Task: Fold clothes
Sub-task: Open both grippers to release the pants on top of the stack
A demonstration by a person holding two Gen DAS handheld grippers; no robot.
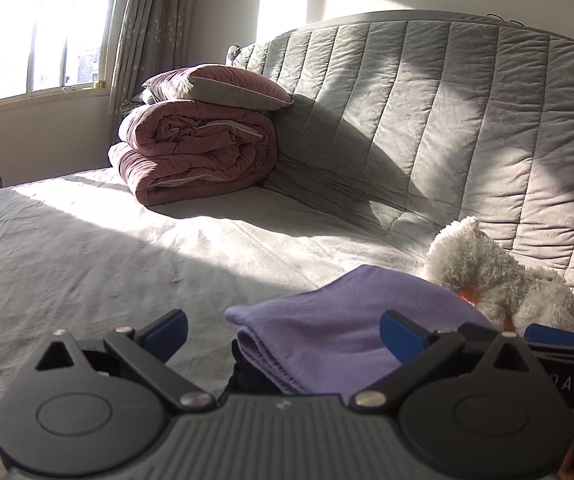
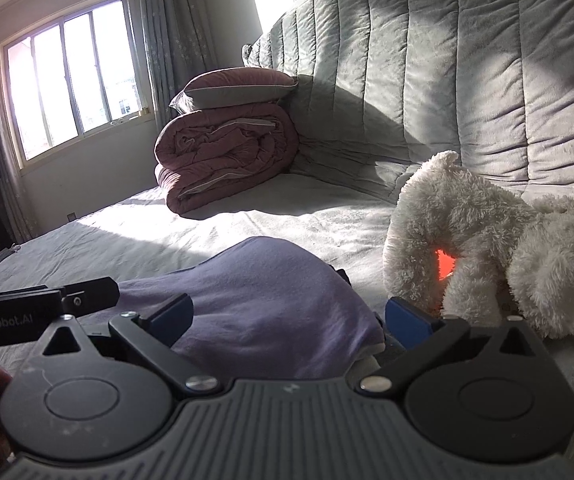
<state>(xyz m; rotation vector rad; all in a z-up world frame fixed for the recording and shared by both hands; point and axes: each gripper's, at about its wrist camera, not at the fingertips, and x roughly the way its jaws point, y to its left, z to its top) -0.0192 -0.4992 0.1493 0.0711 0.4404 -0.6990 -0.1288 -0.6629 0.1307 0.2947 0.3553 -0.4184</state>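
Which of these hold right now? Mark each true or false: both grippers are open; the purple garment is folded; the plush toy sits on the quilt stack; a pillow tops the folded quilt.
1. Both grippers open: true; left gripper and right gripper stand wide.
2. Purple garment folded: true.
3. Plush toy on the quilt stack: false; it lies on the bed beside the garment.
4. Pillow tops the folded quilt: true.

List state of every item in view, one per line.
Purple cloth garment: folded, lying on the bed.
Left gripper: open, holding nothing.
Right gripper: open, holding nothing.
Pink quilted duvet: folded, stacked.
Pink-grey pillow: atop the duvet.
White plush toy: beside the garment.
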